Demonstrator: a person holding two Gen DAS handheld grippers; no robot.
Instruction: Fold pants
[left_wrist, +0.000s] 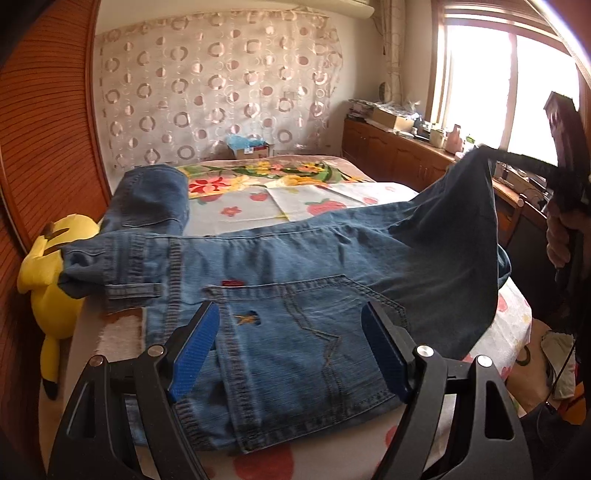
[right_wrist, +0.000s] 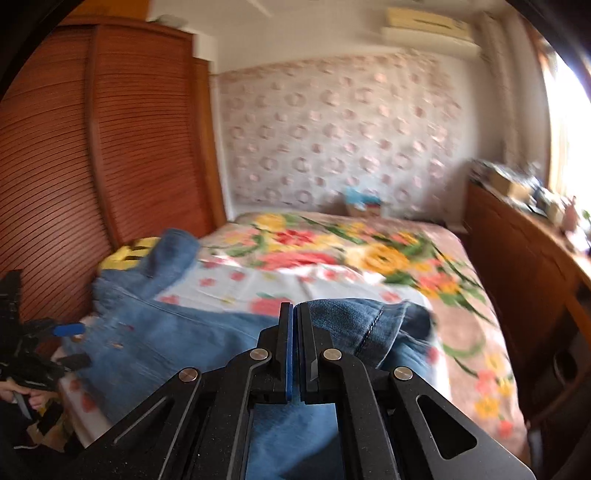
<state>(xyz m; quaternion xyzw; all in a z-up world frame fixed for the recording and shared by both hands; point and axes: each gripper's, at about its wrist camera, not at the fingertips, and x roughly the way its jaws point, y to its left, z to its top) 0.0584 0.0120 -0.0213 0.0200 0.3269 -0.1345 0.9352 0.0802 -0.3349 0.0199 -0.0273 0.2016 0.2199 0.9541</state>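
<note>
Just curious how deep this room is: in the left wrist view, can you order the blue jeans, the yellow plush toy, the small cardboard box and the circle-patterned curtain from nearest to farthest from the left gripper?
From the open left gripper:
1. Blue jeans, directly beneath it.
2. Yellow plush toy, left bed edge.
3. Small cardboard box, far bed end.
4. Circle-patterned curtain, back wall.

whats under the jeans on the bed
The jeans lie on a white strawberry-print sheet over the bed; a bare brownish patch shows at their left edge. Whatever lies directly beneath the denim is covered.
</note>
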